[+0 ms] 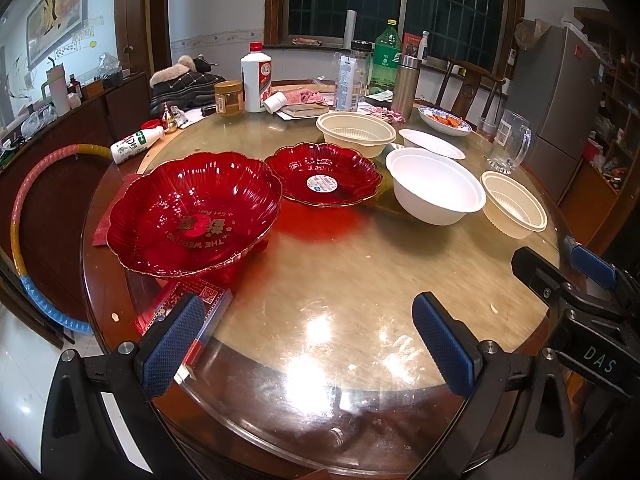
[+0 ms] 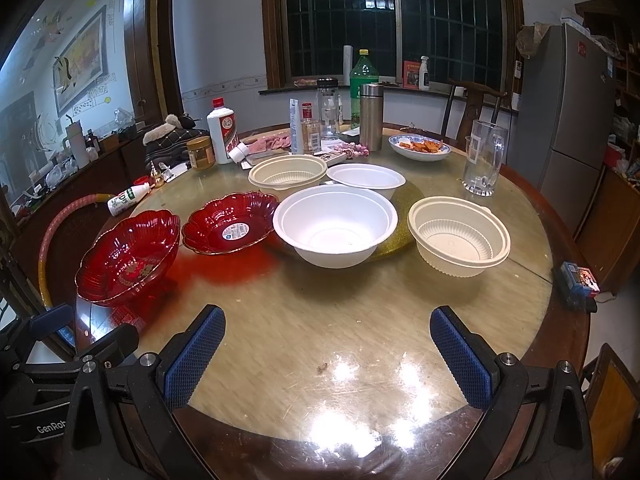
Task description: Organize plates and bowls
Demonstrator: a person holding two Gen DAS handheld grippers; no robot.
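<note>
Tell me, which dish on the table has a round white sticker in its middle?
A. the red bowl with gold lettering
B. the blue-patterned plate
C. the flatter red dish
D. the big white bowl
C: the flatter red dish has a round white label at its centre, while the red bowl with gold lettering beside it has none.

Both of my cameras sit low at the near edge of the round table (image 1: 320, 280), looking forward along their blue fingers and slightly down across the glass top toward the window (image 2: 392, 20). My left view faces in from the left side, closest to the big red bowl (image 1: 192, 216), with my right gripper (image 1: 568, 280) showing at its right edge. My right view sits further right, nearer the white bowl (image 2: 336, 228), with my left gripper (image 2: 72, 344) at its lower left. Both share the bowls, bottles and fridge.
</note>
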